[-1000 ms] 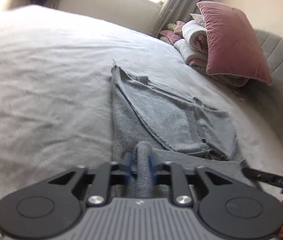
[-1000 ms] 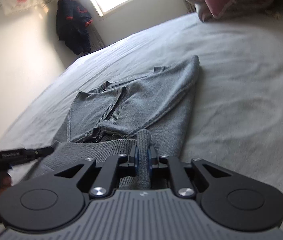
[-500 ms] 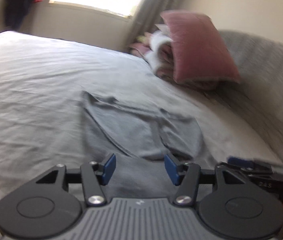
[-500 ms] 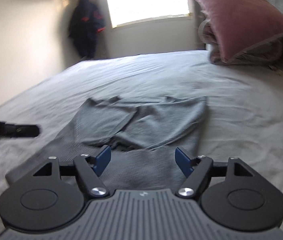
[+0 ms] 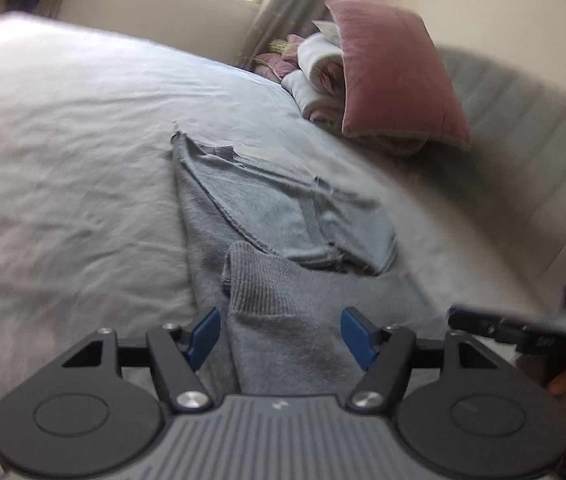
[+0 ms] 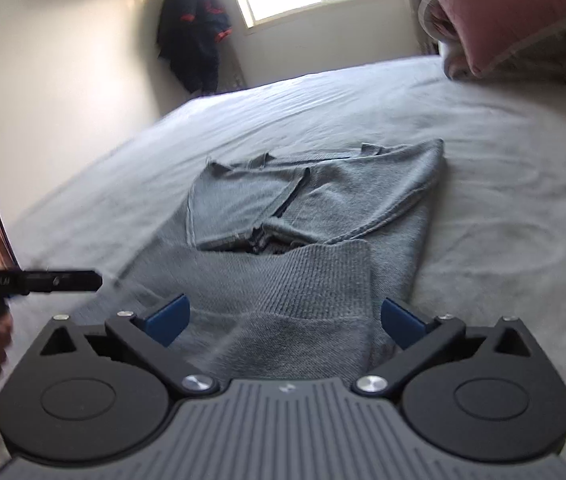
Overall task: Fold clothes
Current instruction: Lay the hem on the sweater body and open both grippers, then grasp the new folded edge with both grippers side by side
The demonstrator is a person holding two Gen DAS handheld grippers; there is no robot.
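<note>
lying in the middle of the bed (image 6: 503,184), the gray sweater (image 6: 323,200) is partly folded. left gripper (image 5: 283,334) and right gripper (image 6: 285,316) both gape wide, holding nothing, over its near hem.

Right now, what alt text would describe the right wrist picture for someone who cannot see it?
An open right gripper hovers over a partly folded grey sweater lying on a grey bed. The left gripper pokes in from the left; a pink pillow sits top right.
</note>
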